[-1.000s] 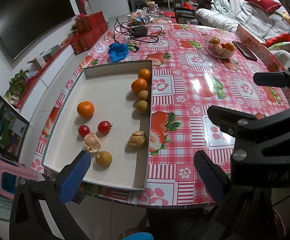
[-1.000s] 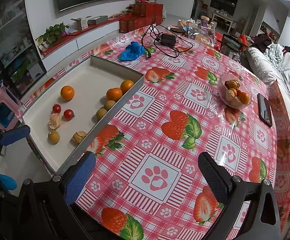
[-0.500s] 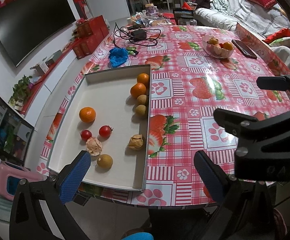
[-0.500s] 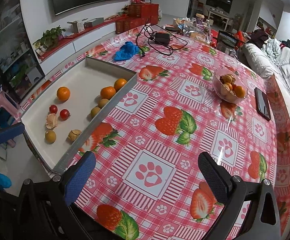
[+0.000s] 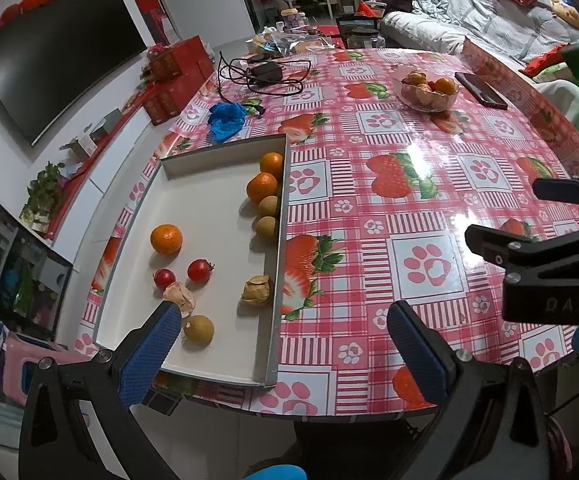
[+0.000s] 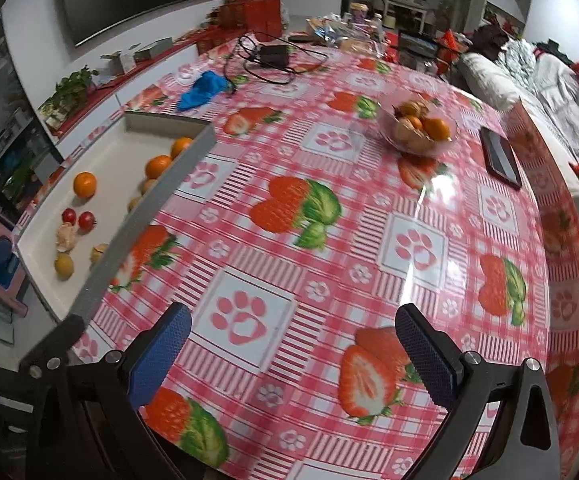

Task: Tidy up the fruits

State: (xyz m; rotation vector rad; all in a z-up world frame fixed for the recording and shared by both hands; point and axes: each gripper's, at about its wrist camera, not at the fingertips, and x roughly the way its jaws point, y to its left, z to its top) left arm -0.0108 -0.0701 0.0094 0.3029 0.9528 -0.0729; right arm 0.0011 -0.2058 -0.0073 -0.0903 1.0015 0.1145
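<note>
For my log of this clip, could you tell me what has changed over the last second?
Only the viewpoints shifted: the right hand-held gripper swung toward the fruit bowl, and the left hand-held gripper drifted slightly. Both stayed open and empty. The fruit in the tray and the phone did not move.

Dim indoor light; glare on tablecloth (image 5: pixel 421 148); right view motion-blurred; fisheye-warped edges.
</note>
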